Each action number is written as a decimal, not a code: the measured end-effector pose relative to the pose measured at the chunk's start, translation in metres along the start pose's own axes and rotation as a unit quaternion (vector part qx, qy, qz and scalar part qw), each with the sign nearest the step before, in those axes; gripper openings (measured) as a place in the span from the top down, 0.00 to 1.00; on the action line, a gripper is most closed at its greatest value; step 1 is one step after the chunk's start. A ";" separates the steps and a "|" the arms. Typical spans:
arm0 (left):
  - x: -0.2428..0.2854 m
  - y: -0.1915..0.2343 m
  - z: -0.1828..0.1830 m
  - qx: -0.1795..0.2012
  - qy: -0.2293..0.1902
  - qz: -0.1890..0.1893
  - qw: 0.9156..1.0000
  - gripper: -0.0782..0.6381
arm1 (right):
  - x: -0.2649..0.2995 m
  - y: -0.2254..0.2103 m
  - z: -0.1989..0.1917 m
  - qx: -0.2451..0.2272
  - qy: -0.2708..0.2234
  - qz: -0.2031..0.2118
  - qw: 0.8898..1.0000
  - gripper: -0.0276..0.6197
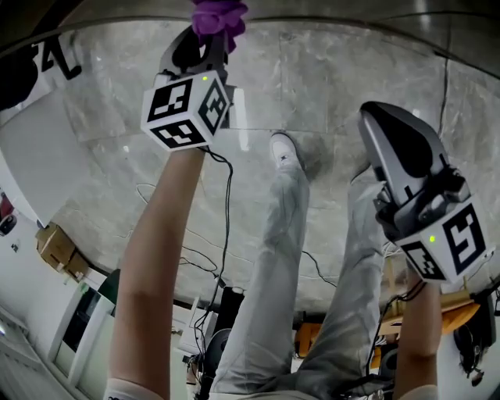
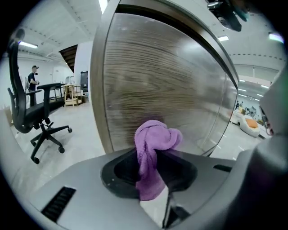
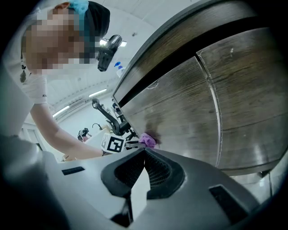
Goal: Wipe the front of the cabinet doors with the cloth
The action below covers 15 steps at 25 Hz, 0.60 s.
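A purple cloth point(image 2: 155, 139) sticks up bunched between the jaws of my left gripper point(image 2: 155, 155), which is shut on it. The cloth's top sits against the wood-grain cabinet door point(image 2: 157, 76). In the head view the cloth point(image 1: 219, 14) is at the top edge, above the left gripper point(image 1: 209, 37) and its marker cube. The right gripper view shows the cloth point(image 3: 147, 140) pressed to the left cabinet door point(image 3: 184, 108), with a second door point(image 3: 252, 90) to its right. My right gripper point(image 3: 145, 152) is shut with nothing in it. It hangs away from the doors point(image 1: 376, 117).
The person's legs and a white shoe point(image 1: 284, 148) stand on the marble floor below. Cables point(image 1: 227, 234) trail across it and cardboard boxes point(image 1: 55, 246) lie at the left. A black office chair point(image 2: 33, 117) stands left of the cabinet, with another person point(image 2: 32, 78) far behind.
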<state>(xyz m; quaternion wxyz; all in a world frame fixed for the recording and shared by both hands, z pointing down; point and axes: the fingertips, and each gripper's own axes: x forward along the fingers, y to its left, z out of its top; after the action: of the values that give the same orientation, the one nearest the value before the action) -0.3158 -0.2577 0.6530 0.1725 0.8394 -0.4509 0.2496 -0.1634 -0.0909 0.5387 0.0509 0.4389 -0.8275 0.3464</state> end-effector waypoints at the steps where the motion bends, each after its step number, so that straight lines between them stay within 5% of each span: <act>1: -0.003 0.005 0.000 0.005 0.001 0.006 1.000 0.74 | -0.003 0.000 -0.001 -0.001 0.001 0.001 1.000 0.91; 9: -0.023 0.061 -0.014 -0.021 0.008 0.122 0.992 0.74 | -0.013 -0.002 -0.003 -0.008 0.012 0.026 1.000 0.91; 15: -0.022 0.005 -0.032 -0.053 0.011 0.138 0.989 0.74 | -0.053 -0.019 -0.004 -0.006 0.016 0.038 0.999 0.91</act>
<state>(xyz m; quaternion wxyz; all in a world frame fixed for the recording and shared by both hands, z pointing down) -0.3391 -0.2289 0.6666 0.1853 0.7563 -0.5729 0.2557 -0.1173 -0.0589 0.5316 0.0540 0.4015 -0.8447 0.3498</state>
